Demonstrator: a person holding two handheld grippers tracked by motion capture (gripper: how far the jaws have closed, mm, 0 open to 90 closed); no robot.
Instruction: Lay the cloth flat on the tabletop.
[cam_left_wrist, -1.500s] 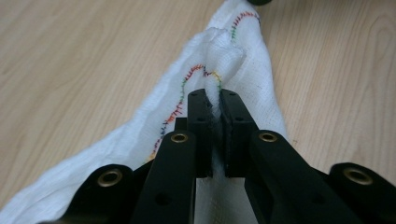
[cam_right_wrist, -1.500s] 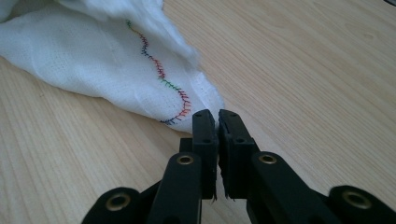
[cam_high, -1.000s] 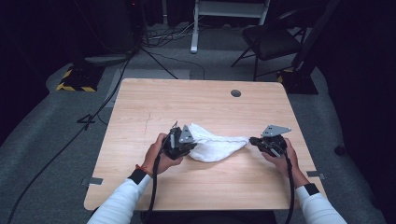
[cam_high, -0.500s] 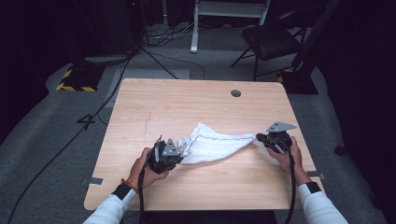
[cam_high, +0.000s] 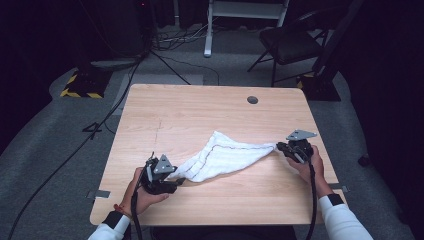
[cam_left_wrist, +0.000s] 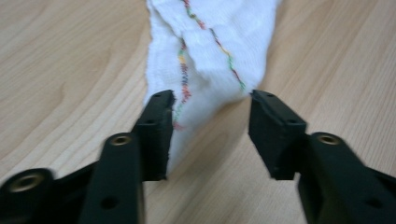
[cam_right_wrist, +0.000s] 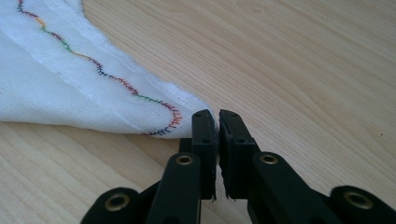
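Soft, light cloth (cam_high: 225, 157); right gripper (cam_right_wrist: 218, 122) pinches its right corner; left gripper (cam_left_wrist: 210, 126) released; retake near-left corner.

No readable text, label, brand or number appears anywhere. The nearest thing to a sign is the yellow-and-black hazard striping (cam_high: 79, 93) on a floor piece left of the wooden table (cam_high: 210, 112).

Cloth (cam_left_wrist: 205, 60) far end running off top edge in left gripper view. Right gripper (cam_right_wrist: 215, 116) jaws covering cloth corner; grip on fabric not discernible.
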